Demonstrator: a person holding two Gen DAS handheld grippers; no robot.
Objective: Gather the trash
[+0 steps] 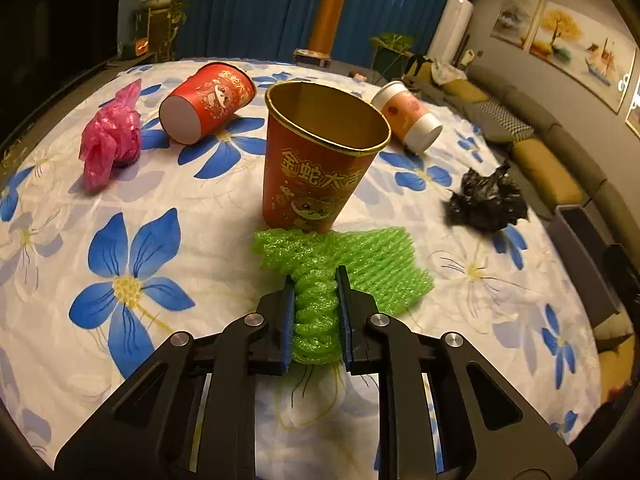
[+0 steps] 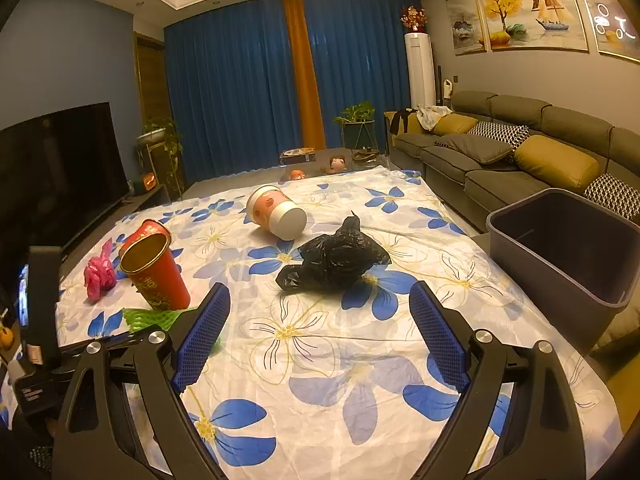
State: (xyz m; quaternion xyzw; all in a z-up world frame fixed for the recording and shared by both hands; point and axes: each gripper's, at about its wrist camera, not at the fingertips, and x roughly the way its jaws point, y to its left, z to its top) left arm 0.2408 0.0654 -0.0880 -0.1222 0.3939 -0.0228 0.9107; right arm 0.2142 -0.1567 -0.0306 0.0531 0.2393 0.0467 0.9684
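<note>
My left gripper (image 1: 315, 276) is shut on a green foam net (image 1: 352, 264) lying on the flowered tablecloth, just in front of an upright red paper cup (image 1: 316, 160). A second red cup (image 1: 208, 102) lies on its side at the back left, beside a crumpled pink plastic bag (image 1: 110, 140). A pink and white cup (image 1: 408, 120) lies at the back right. A crumpled black plastic bag (image 1: 486, 200) lies to the right. My right gripper (image 2: 320, 300) is open and empty, just short of the black bag (image 2: 336, 256). The green net (image 2: 152, 318) and the upright red cup (image 2: 156, 276) show at its left.
A grey bin (image 2: 560, 248) stands at the table's right edge. A sofa (image 2: 520, 152) runs along the right wall. A television (image 2: 60, 168) stands to the left. The tablecloth (image 2: 320, 360) covers the table.
</note>
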